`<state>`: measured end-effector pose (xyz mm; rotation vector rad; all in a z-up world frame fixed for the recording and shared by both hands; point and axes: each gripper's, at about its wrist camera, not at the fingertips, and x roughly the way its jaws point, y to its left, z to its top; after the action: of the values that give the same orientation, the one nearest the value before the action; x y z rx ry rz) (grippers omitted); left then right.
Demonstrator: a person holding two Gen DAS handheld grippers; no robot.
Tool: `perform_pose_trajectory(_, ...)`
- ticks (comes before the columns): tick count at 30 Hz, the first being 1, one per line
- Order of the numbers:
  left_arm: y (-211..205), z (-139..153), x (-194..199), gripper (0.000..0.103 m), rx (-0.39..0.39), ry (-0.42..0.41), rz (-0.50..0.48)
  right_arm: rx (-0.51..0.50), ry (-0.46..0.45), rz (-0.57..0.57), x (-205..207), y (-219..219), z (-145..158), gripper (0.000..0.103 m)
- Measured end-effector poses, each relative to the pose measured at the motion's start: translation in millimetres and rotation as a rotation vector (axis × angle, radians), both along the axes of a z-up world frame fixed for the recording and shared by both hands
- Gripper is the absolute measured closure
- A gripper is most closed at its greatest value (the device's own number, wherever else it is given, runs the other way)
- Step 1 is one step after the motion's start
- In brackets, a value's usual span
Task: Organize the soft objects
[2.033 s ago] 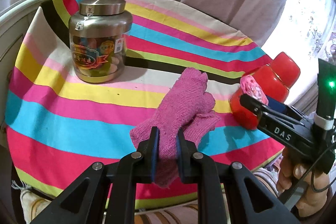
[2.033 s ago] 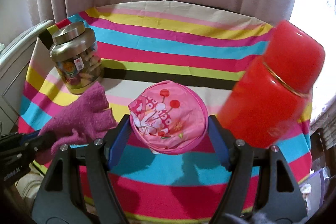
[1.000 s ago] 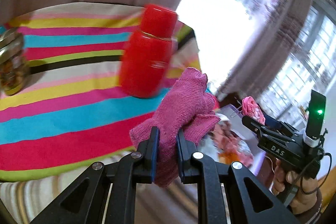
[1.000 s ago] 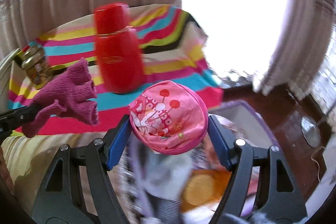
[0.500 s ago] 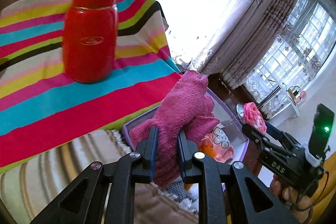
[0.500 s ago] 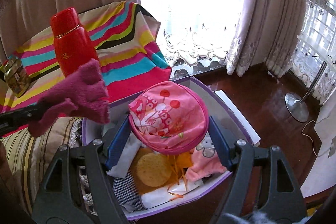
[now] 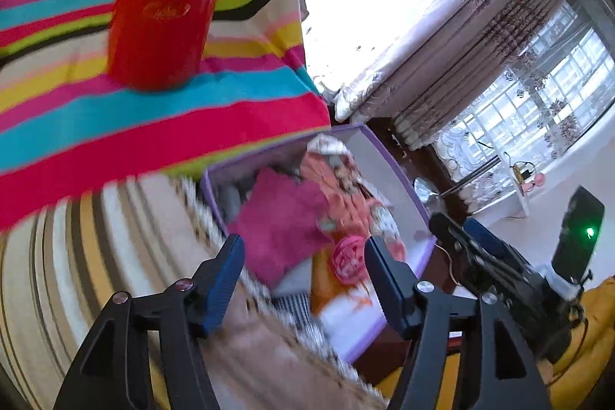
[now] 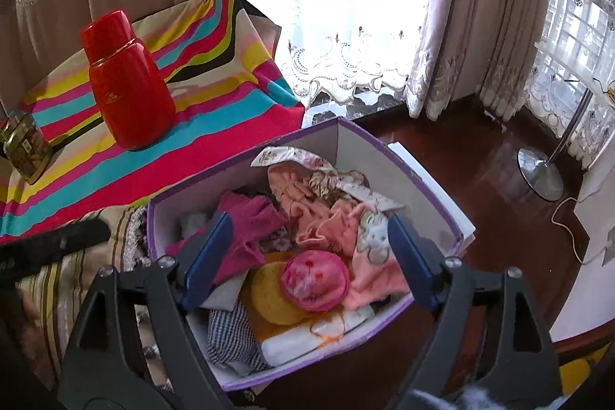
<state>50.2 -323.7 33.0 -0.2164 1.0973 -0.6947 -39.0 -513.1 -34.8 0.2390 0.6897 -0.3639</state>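
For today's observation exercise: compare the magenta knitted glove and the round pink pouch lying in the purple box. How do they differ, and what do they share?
The magenta knitted glove is plain, fuzzy and irregular in outline; the round pink pouch is smooth, printed and disc-shaped. The glove lies at the box's left side, the pouch nearer the middle, on a yellow disc. Both are soft, pinkish, and held by neither gripper.

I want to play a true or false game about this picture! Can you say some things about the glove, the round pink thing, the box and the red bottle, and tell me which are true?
1. The magenta glove lies in the purple box. True.
2. The round pink pouch is clamped between the right gripper's fingers. False: its jaws are opening and the pouch lies in the box, clear of them.
3. The red bottle stands on the striped cloth. True.
4. The left gripper holds the glove. False: its jaws are opening with nothing gripped.
5. The box is empty. False: it holds soft cloth things.
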Motion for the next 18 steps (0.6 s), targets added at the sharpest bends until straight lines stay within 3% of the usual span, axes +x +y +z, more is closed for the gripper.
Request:
perform_pose_trajectory(3,9.6,-6.3,-16.2,0.031,-0.002,0.044,0.035,0.004,0.012,0.014,-10.5,9.3,-1.4,0.018)
perform_pose_trajectory(7,7.9,-8.0,-32.5,0.028,0.043,-0.012,0.021,-0.029,0.026,0.048,-25.1,24.7,-5.0,0.017)
perform_pose_trajectory(18,0.0,-13.5,-30.0,0.017,0.078,0.009,-0.005,-0.023,0.027,0.039,-30.1,21.5,-4.2,0.017)
